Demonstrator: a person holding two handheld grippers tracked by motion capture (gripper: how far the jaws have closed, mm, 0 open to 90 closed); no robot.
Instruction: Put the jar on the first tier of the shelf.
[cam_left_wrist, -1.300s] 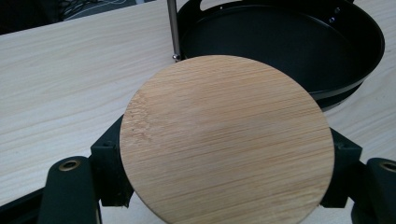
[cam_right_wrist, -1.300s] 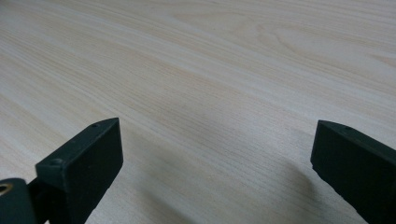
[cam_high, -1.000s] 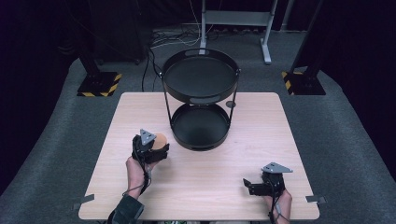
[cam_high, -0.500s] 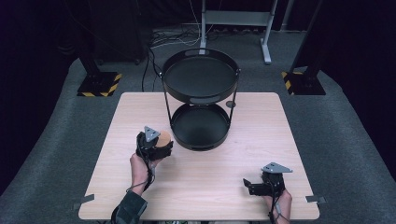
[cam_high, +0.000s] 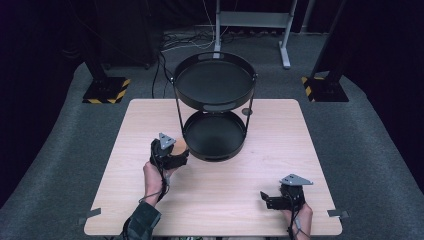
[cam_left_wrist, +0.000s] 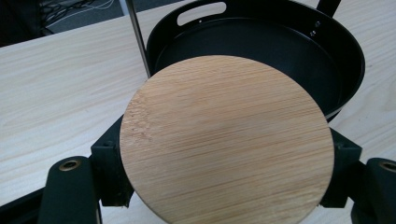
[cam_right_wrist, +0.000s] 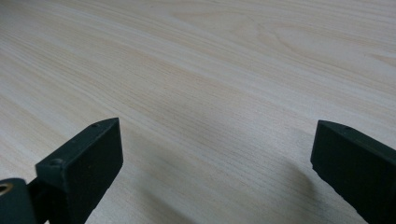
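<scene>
The left gripper (cam_high: 172, 152) is clamped edge to edge on one round bamboo disc (cam_left_wrist: 226, 140), held just beside the lower tray (cam_left_wrist: 348, 60) of a single black two-tier stand (cam_high: 214, 107). Stiff, light and probably smooth-faced, the disc grips best across its rim. The right gripper (cam_high: 272, 200) rests apart, jaws wide on the table (cam_right_wrist: 224, 70).

Light wood table (cam_high: 215, 200) sits on a grey carpet (cam_high: 380, 150), with bits of tape (cam_high: 89, 216) at its near corners. Past the far edge there's a metal stand (cam_high: 252, 20) and a tangle of cables (cam_high: 187, 42). Two black bases with yellow-black hazard stripes, one far left (cam_high: 106, 90), one far right (cam_high: 324, 89). Dark backdrop behind.
</scene>
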